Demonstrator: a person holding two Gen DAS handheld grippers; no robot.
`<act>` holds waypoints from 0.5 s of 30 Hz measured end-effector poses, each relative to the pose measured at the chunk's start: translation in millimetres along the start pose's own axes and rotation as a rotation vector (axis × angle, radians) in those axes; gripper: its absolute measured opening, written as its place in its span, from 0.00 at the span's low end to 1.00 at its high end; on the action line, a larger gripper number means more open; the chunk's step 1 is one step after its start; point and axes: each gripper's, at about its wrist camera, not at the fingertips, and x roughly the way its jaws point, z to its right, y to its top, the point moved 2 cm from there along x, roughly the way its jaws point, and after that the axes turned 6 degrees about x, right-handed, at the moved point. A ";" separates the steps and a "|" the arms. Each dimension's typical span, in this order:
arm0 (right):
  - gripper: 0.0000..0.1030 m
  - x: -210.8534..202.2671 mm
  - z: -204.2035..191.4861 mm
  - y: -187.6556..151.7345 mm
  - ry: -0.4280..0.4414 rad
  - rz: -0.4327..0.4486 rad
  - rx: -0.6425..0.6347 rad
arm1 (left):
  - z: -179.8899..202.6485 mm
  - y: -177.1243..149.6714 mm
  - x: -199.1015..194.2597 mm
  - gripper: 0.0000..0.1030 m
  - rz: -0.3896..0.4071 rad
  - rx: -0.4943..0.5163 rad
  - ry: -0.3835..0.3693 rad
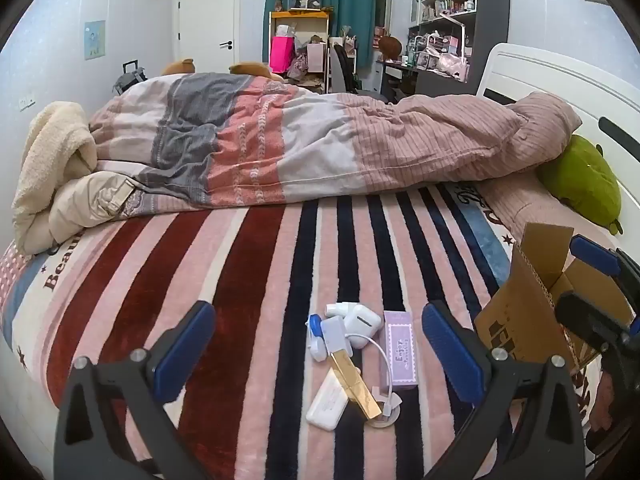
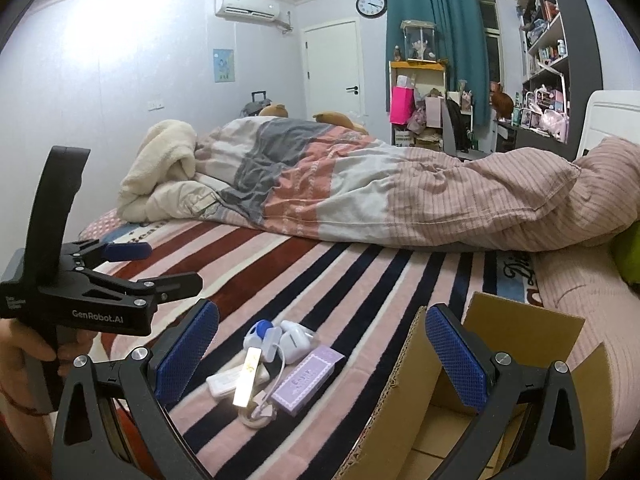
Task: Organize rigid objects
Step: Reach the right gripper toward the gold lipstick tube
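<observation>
A small heap of rigid items lies on the striped bed cover: a white earbud case (image 1: pixel 362 319) (image 2: pixel 295 343), a blue-and-white gadget (image 1: pixel 319 334) (image 2: pixel 259 330), a shiny gold bar (image 1: pixel 354 384) (image 2: pixel 248 380), a flat white case (image 1: pixel 327 405) (image 2: pixel 222 385), a purple box (image 1: pixel 398 350) (image 2: pixel 308 372) and a white cable with a round puck (image 1: pixel 385 414) (image 2: pixel 256 417). My left gripper (image 1: pixel 318 312) (image 2: pixel 160 266) hovers open just short of the heap, nothing between its fingers. My right gripper (image 2: pixel 322 312) (image 1: pixel 616 292) is open and empty, right of the heap, over the near wall of an open cardboard box (image 1: pixel 520 312) (image 2: pixel 396 380).
A rumpled duvet (image 1: pixel 320 144) and a cream blanket (image 1: pixel 56 152) fill the far half of the bed. A green plush (image 1: pixel 580 184) lies by the white headboard (image 1: pixel 560 80). A hand (image 2: pixel 24 356) grips the left tool's handle. Shelves and a desk stand behind the bed.
</observation>
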 end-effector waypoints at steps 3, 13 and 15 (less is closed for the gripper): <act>1.00 -0.1 3.1 0.4 -0.002 0.001 0.018 | 0.0 -0.7 0.1 1.00 -0.001 0.000 0.003; 1.00 0.1 9.6 -2.4 -0.005 -0.013 0.042 | -2.9 -0.6 1.5 1.00 0.000 -0.004 -0.001; 1.00 0.1 9.0 -3.3 -0.006 -0.016 0.040 | -3.4 -0.8 1.6 1.00 0.000 -0.002 -0.003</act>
